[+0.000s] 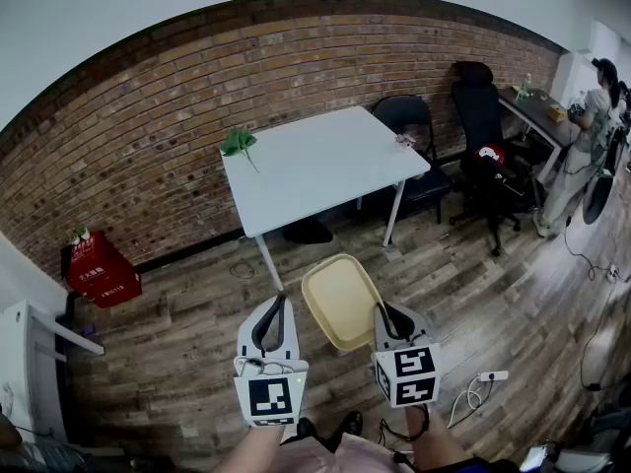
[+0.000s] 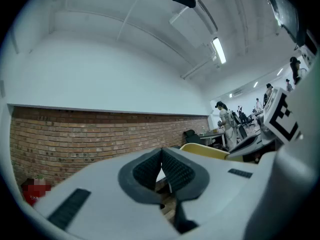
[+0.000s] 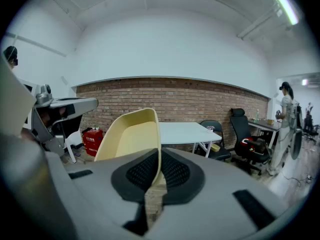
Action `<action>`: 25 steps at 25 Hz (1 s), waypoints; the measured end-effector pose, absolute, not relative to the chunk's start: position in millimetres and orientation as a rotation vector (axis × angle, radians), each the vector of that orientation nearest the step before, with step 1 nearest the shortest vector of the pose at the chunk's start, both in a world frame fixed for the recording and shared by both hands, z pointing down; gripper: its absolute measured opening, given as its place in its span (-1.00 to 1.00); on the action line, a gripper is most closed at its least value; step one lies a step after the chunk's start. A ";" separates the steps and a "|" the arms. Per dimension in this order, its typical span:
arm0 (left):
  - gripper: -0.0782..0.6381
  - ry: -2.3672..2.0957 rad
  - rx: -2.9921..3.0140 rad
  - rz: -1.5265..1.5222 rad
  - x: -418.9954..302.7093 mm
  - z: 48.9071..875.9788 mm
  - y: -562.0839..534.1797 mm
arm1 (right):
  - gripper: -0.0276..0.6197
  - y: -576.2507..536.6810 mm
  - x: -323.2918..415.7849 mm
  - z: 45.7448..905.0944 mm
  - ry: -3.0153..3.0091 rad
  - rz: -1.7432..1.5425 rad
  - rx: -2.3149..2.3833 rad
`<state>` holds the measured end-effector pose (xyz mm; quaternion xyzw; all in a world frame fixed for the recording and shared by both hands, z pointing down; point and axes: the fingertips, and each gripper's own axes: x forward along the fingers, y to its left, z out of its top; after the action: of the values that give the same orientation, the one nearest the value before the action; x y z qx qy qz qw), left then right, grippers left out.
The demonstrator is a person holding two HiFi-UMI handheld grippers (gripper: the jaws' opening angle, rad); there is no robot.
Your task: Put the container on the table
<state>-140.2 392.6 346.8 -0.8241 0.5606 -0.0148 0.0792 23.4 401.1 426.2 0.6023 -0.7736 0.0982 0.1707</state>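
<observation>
The container [image 1: 340,299], a pale yellow tub, hangs in the air over the wooden floor [image 1: 463,294] in front of the person, well short of the white surface [image 1: 325,161]. The right hand-held gripper [image 1: 382,310] pinches one rim wall. The tub looks like thin moulded plastic: light, stiff enough to keep its shape from a single pinch, but smooth, so it could swivel or slip between the pads. The rim is the natural place to take hold, and a second grip on the opposite rim would likely steady it. The left hand-held gripper [image 1: 283,299] has its jaws pressed together on nothing, beside the tub. The head view alone gives the tub's whole outline, the stretch of floor between it and the surface, and a green thing [image 1: 238,143] at the surface's far left corner. The right gripper view alone shows the pads of that gripper [image 3: 159,151] on either side of the thin wall, and the tub's hollow [image 3: 127,134], which appears empty. The left gripper view shows that gripper's [image 2: 162,151] pads meeting at the tips, with only a sliver of yellow rim [image 2: 205,150] to its right.
</observation>
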 end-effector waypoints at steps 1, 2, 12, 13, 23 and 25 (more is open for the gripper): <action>-0.75 1.673 -2.463 -0.045 -140.7 346.1 392.5 | -0.87 401.7 23.1 426.1 -2.195 0.280 1.710; -0.75 1.669 -2.461 -0.047 -141.1 345.4 392.5 | -0.87 402.3 22.9 426.1 -2.193 0.282 1.709; -0.75 1.674 -2.462 -0.087 -132.1 348.8 395.1 | -0.87 404.4 34.0 424.6 -2.208 0.296 1.726; -0.75 1.677 -2.461 -0.103 -129.9 350.0 396.1 | -0.87 404.5 36.4 424.9 -2.213 0.297 1.723; -0.75 1.725 -2.427 -0.104 -113.7 358.6 391.9 | -0.87 388.7 57.5 430.6 -2.246 0.300 1.688; -0.75 1.733 -2.436 -0.116 -112.9 364.7 383.1 | -0.87 380.2 58.4 434.9 -2.243 0.307 1.682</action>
<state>-112.9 383.1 364.7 -0.8119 0.5777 -0.0388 0.0749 58.4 380.2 434.9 0.5887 -0.7851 0.1075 0.1598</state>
